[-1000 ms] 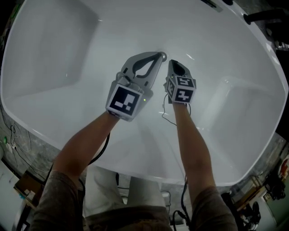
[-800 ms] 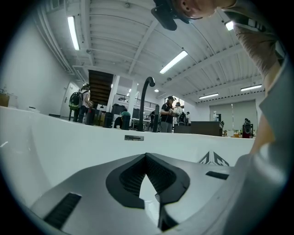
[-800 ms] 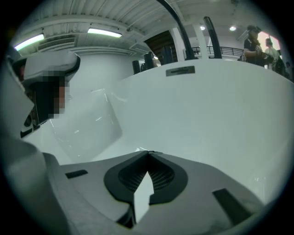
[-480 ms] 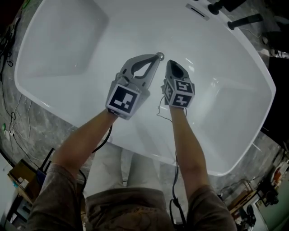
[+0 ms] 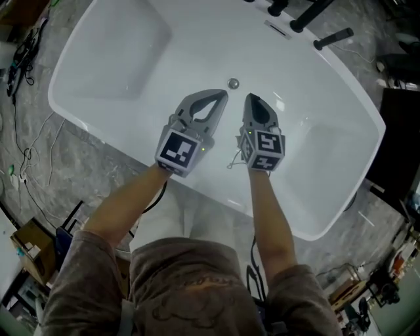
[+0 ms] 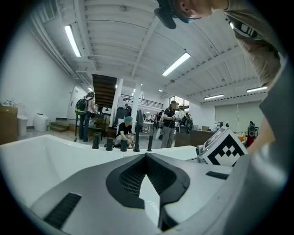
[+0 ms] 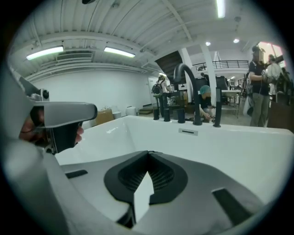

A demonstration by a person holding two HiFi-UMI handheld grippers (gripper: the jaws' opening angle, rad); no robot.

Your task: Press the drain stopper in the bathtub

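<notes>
The small round chrome drain stopper (image 5: 233, 83) sits in the floor of the white bathtub (image 5: 131, 59), uncovered. My left gripper (image 5: 223, 95) is shut and empty, its tips just short of the stopper and apart from it. My right gripper (image 5: 251, 98) is beside it to the right, also shut and empty. In the left gripper view the jaws of the left gripper (image 6: 146, 155) meet at a point above the tub rim. The right gripper (image 7: 148, 153) looks the same in its own view. Neither gripper view shows the stopper.
Black faucet fittings (image 5: 298, 16) and a handle (image 5: 333, 38) stand on the tub's far rim, with an overflow slot (image 5: 278, 28) below them. Cables lie on the grey floor (image 5: 33, 151) at left. People (image 6: 171, 124) stand in the hall behind.
The left gripper's tip was at the stopper a second ago; both grippers have since pulled back toward me, leaving it uncovered. The head view now takes in more of the tub.
</notes>
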